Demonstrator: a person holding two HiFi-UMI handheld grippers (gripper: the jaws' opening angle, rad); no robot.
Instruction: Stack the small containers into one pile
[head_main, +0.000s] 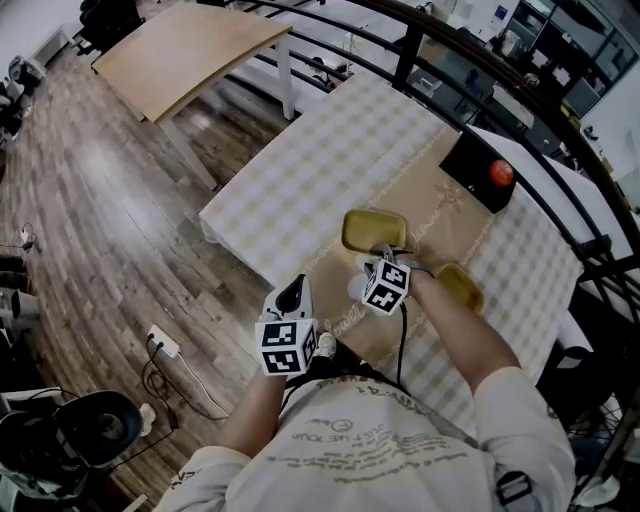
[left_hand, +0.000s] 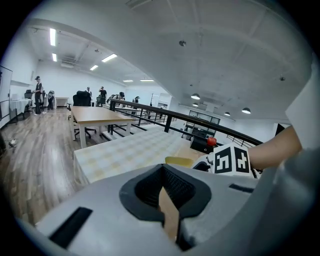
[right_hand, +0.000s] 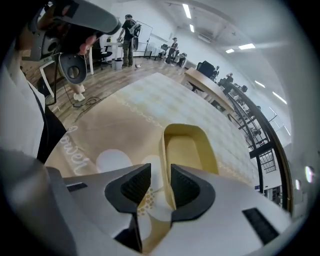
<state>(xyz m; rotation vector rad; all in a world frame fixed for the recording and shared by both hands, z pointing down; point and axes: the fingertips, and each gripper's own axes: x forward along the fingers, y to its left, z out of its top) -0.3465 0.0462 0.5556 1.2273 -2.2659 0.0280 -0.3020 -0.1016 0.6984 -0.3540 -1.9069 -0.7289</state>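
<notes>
Two small yellow containers lie on the tan runner (head_main: 440, 215). One yellow container (head_main: 374, 230) (right_hand: 190, 150) (left_hand: 179, 161) lies ahead of my right gripper (head_main: 383, 253) (right_hand: 160, 182). That gripper points steeply down with its jaws open, and the container's near left rim runs between them, close to the right pad. The second yellow container (head_main: 460, 287) lies right of my right forearm, partly hidden by it. My left gripper (head_main: 296, 292) (left_hand: 164, 172) hangs at the table's near edge, shut and holding nothing.
A black box (head_main: 480, 172) with a red ball (head_main: 501, 173) on it stands at the far right of the checked cloth (head_main: 330, 160). A dark railing (head_main: 480, 60) runs behind the table. A wooden table (head_main: 185, 50) stands at the far left. A power strip (head_main: 162, 343) lies on the floor.
</notes>
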